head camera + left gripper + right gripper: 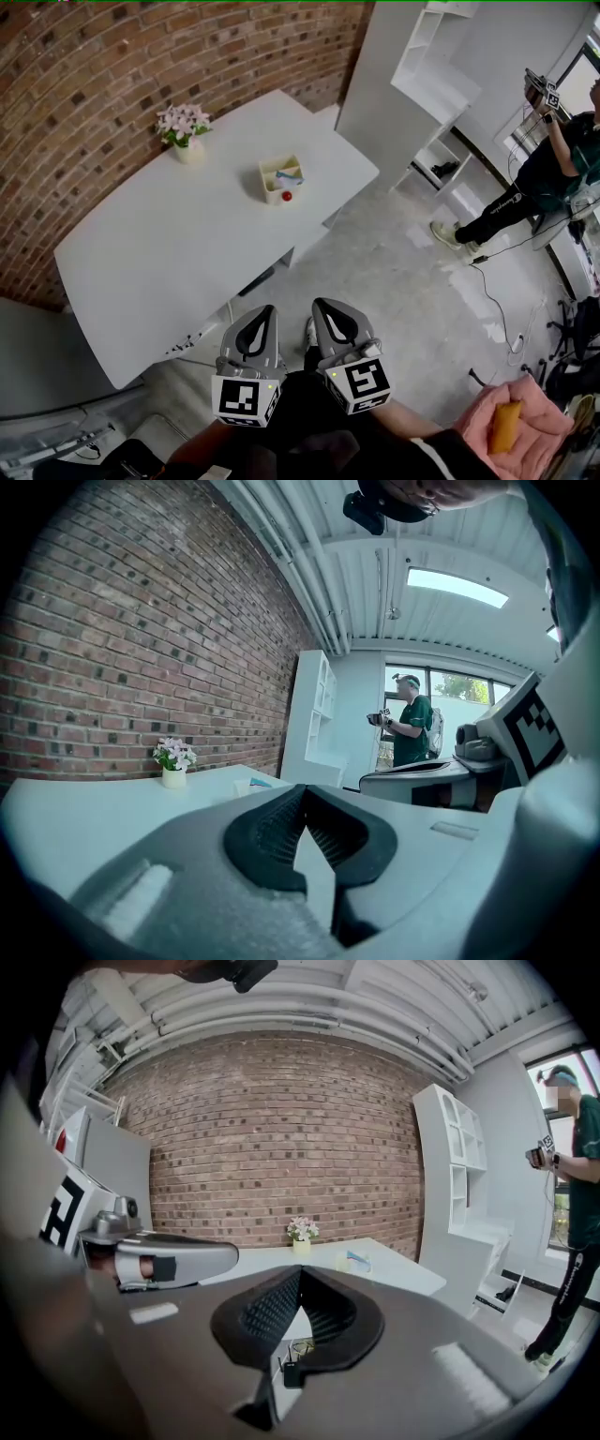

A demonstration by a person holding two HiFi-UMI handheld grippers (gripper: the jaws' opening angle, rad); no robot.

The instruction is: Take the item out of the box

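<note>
**A:** Off the near edge of the white table (159, 262), what is the status of the two grippers?

**B:** Left gripper (263, 317): jaw tips pressed together, nothing between them. Right gripper (325, 311): same condition, empty. Both are held side by side, close to the person's body and well apart from the box.

**A:** Location of the box?

**B:** The box (266, 178) stands open on the far part of the table, near the flower pot (186, 133). A pale blue item (290, 173) lies inside it. A small red object (288, 196) rests on the table just beside the box.
</note>
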